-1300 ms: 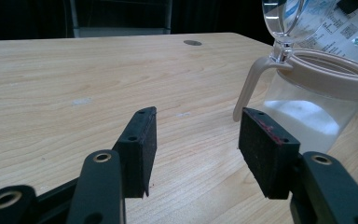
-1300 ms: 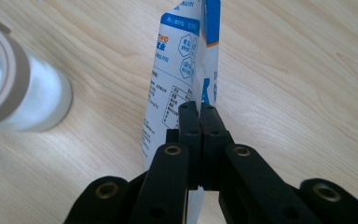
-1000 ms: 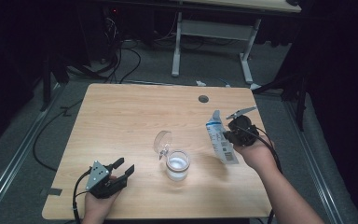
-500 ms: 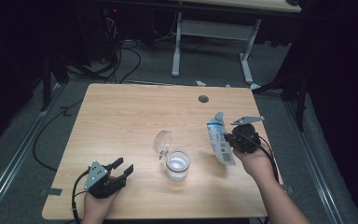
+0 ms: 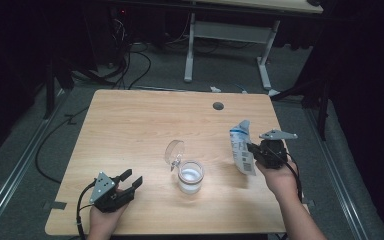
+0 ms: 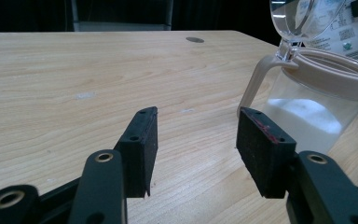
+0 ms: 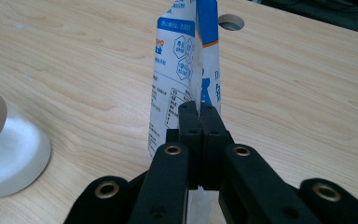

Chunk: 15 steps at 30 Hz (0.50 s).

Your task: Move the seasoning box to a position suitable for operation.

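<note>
While the right tool (image 5: 252,150) clamps its jaws on a white-and-blue pouch (image 5: 241,150) right of centre in the high view, the pouch stands upright on the table (image 5: 130,120). Just left sits an open-lidded jar (image 5: 190,176) of white powder. At lower left, the left tool (image 5: 130,181) rests with jaws apart, holding nothing.

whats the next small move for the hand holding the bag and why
Probably set the bag down on the table and open the jaws: the right gripper pinches it upright beside the jar, which has white powder inside and its lid flipped open.

Both black grippers, left gripper (image 5: 130,181) and right gripper (image 5: 250,148), carry grey triangular plates and trailing cables
</note>
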Each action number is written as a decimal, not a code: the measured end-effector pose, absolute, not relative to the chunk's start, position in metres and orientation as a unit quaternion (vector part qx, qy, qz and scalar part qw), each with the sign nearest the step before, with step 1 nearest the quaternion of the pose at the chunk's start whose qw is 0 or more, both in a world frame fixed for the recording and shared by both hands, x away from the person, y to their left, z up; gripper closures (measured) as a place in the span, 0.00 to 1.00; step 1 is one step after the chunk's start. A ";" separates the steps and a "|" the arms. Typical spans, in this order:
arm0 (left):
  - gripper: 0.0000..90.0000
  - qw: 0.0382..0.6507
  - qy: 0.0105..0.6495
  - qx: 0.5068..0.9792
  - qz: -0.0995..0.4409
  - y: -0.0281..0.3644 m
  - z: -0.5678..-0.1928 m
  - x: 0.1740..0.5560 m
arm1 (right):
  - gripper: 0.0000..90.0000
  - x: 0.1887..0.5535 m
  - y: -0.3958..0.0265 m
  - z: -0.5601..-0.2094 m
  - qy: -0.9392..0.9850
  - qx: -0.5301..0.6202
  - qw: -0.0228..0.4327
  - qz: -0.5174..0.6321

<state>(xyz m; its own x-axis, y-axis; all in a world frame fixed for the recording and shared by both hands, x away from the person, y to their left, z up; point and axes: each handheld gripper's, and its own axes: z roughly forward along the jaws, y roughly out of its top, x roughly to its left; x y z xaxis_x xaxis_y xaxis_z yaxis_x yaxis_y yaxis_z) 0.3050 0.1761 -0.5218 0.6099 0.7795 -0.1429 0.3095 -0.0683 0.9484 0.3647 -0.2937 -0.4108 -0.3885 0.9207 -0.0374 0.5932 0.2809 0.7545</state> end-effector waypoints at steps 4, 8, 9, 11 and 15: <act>0.54 0.557 0.387 0.704 0.209 0.175 -0.522 0.305 | 1.00 0.362 -0.299 -0.415 0.752 0.496 0.248 0.356; 0.54 0.553 0.387 0.708 0.207 0.175 -0.523 0.306 | 1.00 0.359 -0.305 -0.422 0.738 0.500 0.251 0.376; 0.54 0.553 0.387 0.708 0.207 0.175 -0.523 0.306 | 1.00 0.359 -0.305 -0.422 0.738 0.500 0.251 0.376; 0.55 0.551 0.387 0.709 0.208 0.175 -0.523 0.307 | 1.00 0.357 -0.308 -0.424 0.731 0.500 0.256 0.389; 0.55 0.549 0.390 0.711 0.205 0.176 -0.523 0.307 | 1.00 0.352 -0.311 -0.426 0.720 0.494 0.274 0.403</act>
